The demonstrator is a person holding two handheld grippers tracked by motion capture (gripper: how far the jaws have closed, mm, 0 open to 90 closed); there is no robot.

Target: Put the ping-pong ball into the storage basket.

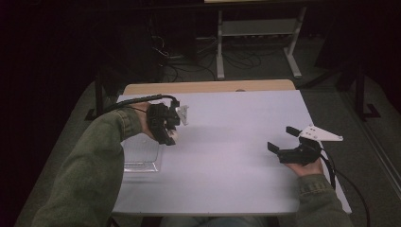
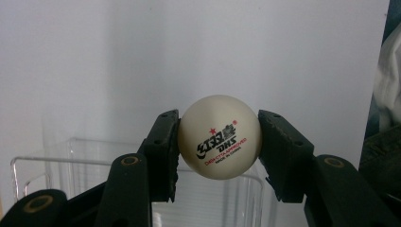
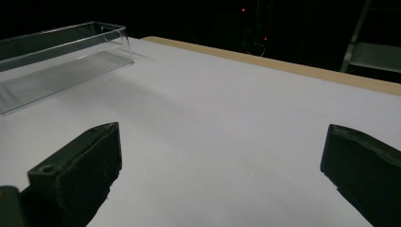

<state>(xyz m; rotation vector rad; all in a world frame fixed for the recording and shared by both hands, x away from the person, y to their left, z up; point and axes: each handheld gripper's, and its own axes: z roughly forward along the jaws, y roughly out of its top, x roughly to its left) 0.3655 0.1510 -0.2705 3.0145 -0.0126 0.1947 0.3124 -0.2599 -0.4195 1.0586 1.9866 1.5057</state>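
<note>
A white table-tennis ball (image 2: pixel 220 137) with a red star and black and red print sits squeezed between the two black jaws of my left gripper (image 2: pixel 219 142). In the high view the left gripper (image 1: pixel 168 135) hangs over the far right corner of a clear plastic tray (image 1: pixel 142 158) at the table's left side. The tray (image 2: pixel 71 161) lies just below the ball and looks empty. My right gripper (image 1: pixel 283 139) rests low at the right of the table, jaws wide apart with nothing between them (image 3: pixel 222 161).
A white sheet (image 1: pixel 227 156) covers the table, with a bare wooden strip (image 1: pixel 208 87) along the far edge. The clear tray (image 3: pixel 61 47) lies far to the left in the right gripper view. Beyond the table are dark floor, cables and a metal frame (image 1: pixel 257 28).
</note>
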